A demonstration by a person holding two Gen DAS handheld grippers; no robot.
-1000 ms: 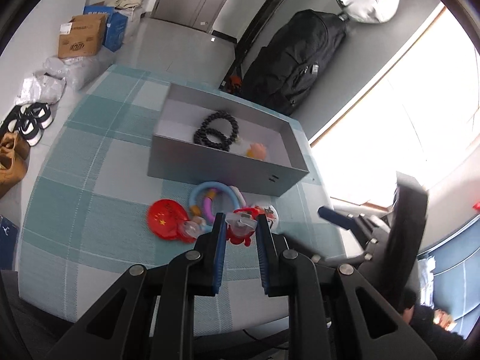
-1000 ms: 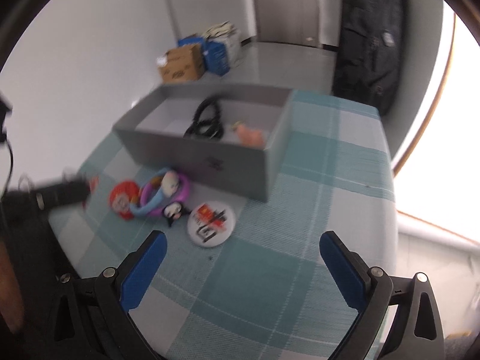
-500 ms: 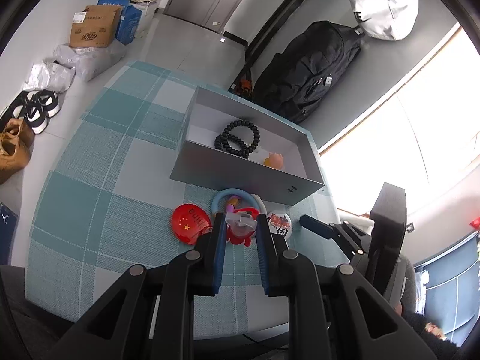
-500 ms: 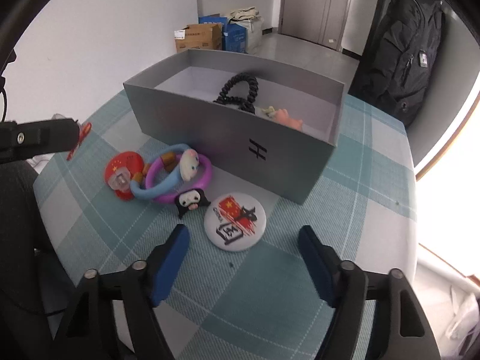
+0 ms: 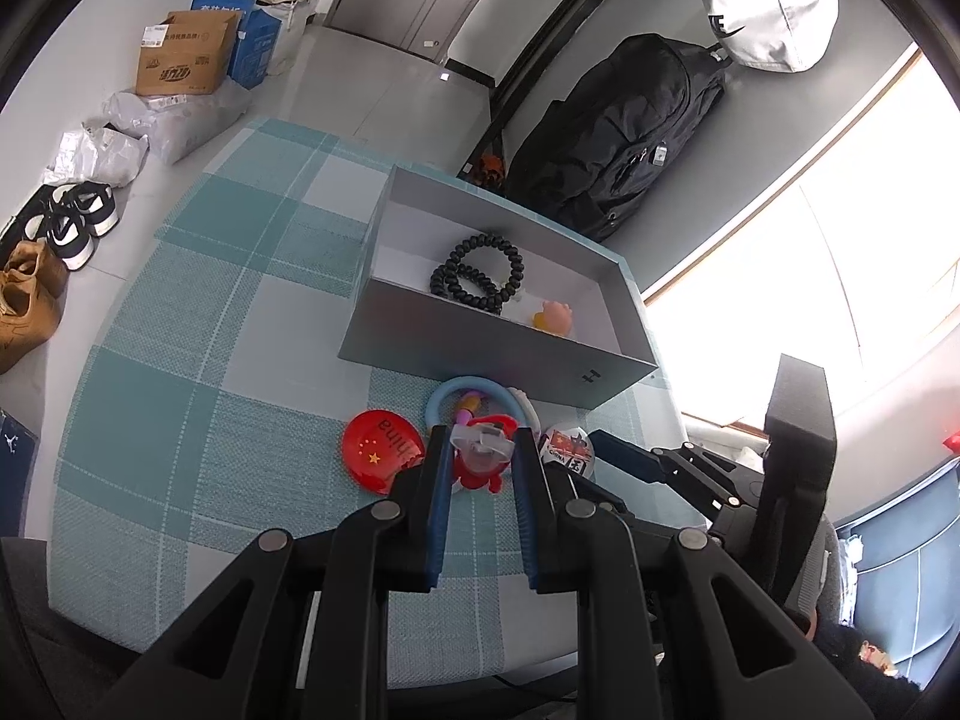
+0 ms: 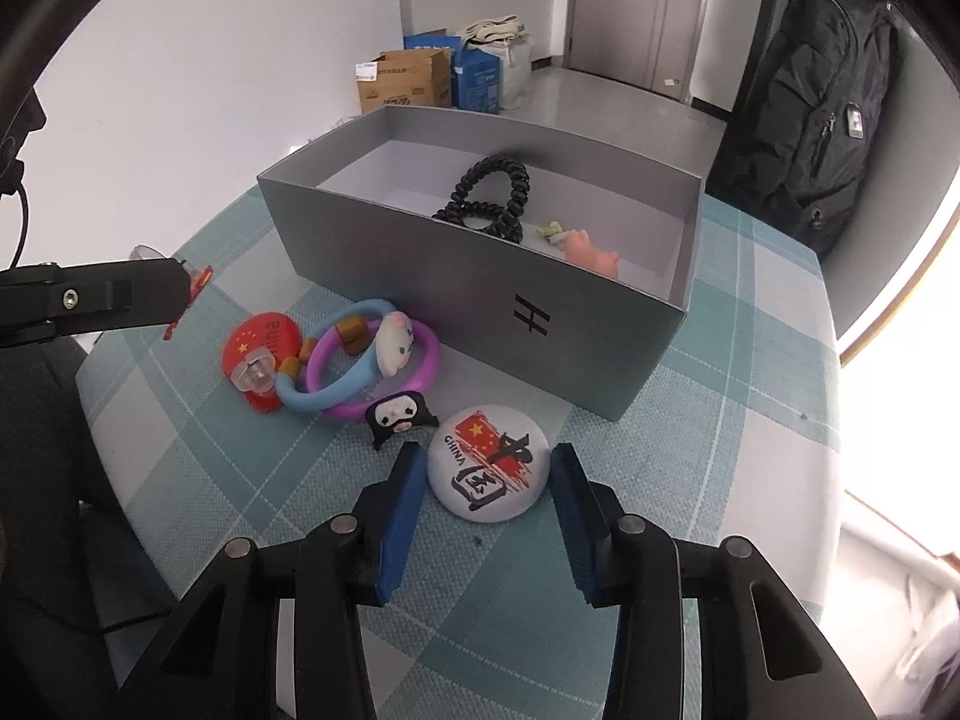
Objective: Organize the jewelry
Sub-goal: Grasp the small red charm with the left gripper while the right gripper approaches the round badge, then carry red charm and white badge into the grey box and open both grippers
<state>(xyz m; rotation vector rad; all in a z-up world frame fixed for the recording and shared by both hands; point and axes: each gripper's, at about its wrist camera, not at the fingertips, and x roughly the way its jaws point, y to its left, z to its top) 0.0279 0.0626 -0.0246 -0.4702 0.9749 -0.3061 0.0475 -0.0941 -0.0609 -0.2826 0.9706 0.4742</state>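
Your left gripper (image 5: 480,450) pinches a small red clip charm (image 5: 483,459), lifted clear of the checked cloth (image 5: 180,360), likely bound for the grey box (image 6: 480,276). Your right gripper (image 6: 483,468) is closing around the white badge (image 6: 487,462), pads not yet touching.

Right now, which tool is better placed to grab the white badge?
Right. The right tool straddles the white badge and its jaws are closing on it, with a small gap left each side. The left tool is shut on a red charm, so it is busy.
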